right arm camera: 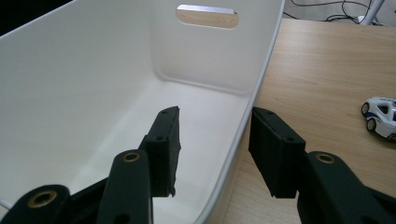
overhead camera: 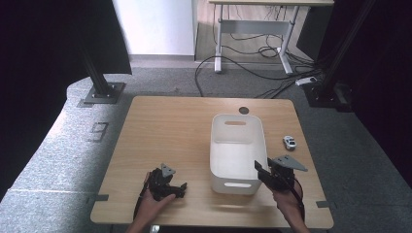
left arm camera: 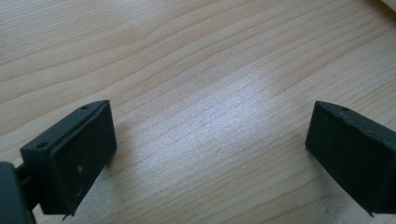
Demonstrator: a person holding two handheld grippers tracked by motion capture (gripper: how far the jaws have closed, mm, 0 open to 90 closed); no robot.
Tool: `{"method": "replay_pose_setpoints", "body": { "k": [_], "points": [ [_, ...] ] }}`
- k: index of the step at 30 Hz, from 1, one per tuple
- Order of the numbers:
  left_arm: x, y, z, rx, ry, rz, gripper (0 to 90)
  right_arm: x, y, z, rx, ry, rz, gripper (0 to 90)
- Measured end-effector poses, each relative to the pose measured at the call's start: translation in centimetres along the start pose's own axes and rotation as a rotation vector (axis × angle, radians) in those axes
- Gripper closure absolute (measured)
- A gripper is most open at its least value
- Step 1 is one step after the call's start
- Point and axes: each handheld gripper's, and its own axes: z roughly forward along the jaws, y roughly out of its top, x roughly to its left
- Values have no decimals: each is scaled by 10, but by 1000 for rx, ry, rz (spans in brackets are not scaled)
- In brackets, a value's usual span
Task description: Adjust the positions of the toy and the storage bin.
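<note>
A white plastic bin [overhead camera: 236, 121] with handle slots stands empty on the right half of the wooden table [overhead camera: 165, 131]. My right gripper [overhead camera: 261, 167] is at the bin's near right corner. In the right gripper view my right gripper [right arm camera: 215, 113] is open and straddles the bin's right wall [right arm camera: 252, 93], one jaw inside and one outside. My left gripper [overhead camera: 182, 188] lies low near the table's front edge, left of the bin. In the left gripper view my left gripper [left arm camera: 210, 112] is wide open over bare wood [left arm camera: 196, 56].
A small white toy car [overhead camera: 289, 142] sits on the table to the right of the bin, also seen as the toy car [right arm camera: 383, 116] beyond the outer jaw. A round cable hole [overhead camera: 244, 110] lies behind the bin. Cables and desk legs are on the floor beyond.
</note>
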Motion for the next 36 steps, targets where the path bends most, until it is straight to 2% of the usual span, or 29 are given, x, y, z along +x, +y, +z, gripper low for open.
{"method": "replay_pose_setpoints", "body": {
  "k": [36],
  "points": [
    [0, 0, 0, -1, -1, -1, 17, 23, 6, 14, 2, 23, -13, 502]
  ]
}}
